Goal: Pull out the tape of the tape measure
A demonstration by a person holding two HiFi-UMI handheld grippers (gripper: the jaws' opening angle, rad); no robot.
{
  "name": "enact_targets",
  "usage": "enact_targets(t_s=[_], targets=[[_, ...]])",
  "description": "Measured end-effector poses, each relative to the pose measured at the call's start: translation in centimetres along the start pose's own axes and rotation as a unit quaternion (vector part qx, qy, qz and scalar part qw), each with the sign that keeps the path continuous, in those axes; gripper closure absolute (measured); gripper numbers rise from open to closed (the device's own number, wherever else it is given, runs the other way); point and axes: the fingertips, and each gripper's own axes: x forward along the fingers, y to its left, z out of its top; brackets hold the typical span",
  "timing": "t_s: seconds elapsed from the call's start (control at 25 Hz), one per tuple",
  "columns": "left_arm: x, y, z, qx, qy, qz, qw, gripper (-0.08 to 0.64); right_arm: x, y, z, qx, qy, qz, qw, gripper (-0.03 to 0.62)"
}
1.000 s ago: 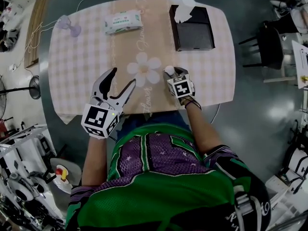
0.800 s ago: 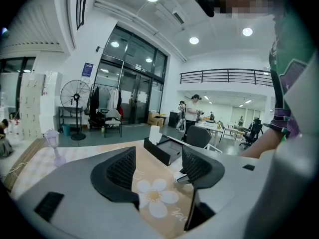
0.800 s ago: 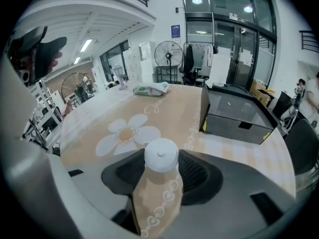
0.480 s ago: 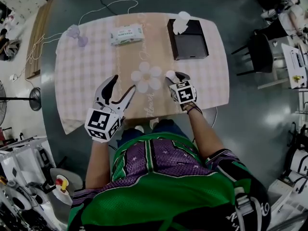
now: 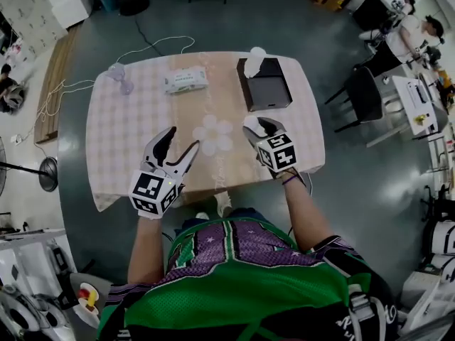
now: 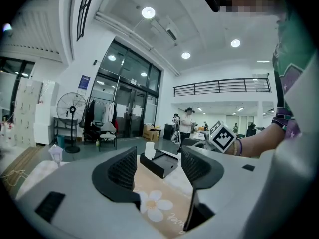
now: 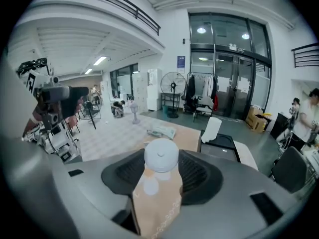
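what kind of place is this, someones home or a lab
Probably a big open lab or workshop hall, not a home: tall glass doors, a railed mezzanine, and white equipment along the grey floor's edge near one cloth-covered table.

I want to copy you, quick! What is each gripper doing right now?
Left gripper: open, holding nothing.
Right gripper: closed on the round white tape measure.

You work in big open lab hall, not home: grey floor [image 5: 355,190] around your surface [image 5: 114,155], recessed ceiling lights [image 6: 148,12], mezzanine railing [image 6: 219,85], glass doors [image 7: 227,78], standing fan [image 7: 173,82], clothes rack [image 7: 199,96], equipment clutter [image 5: 28,297] at your left, other people at desks [image 5: 409,34].
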Motion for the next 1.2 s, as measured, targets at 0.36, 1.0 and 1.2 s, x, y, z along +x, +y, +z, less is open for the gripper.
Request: enact_targets(t_s=[0.36, 1.0, 1.2], targets=[[-3.9, -2.1, 3.2, 0.032, -0.031, -0.023, 0.9987, 0.268, -9.4, 5.9, 7.7, -0.028, -0.085, 0.01, 0.996, 0.374], [-8.3, -7.4, 5.0, 0.128, -0.065, -0.047, 0.9886, 0.279, -16.5, 14.3, 10.5, -0.031, -0.119, 0.062, 0.99, 0.374], [-8.2, -7.3, 5.4, 0.146, -0.066, -0.04, 0.9862, 0.288, -15.9, 16.2, 10.5, -0.039, -0.109, 0.085, 0.99, 0.374]])
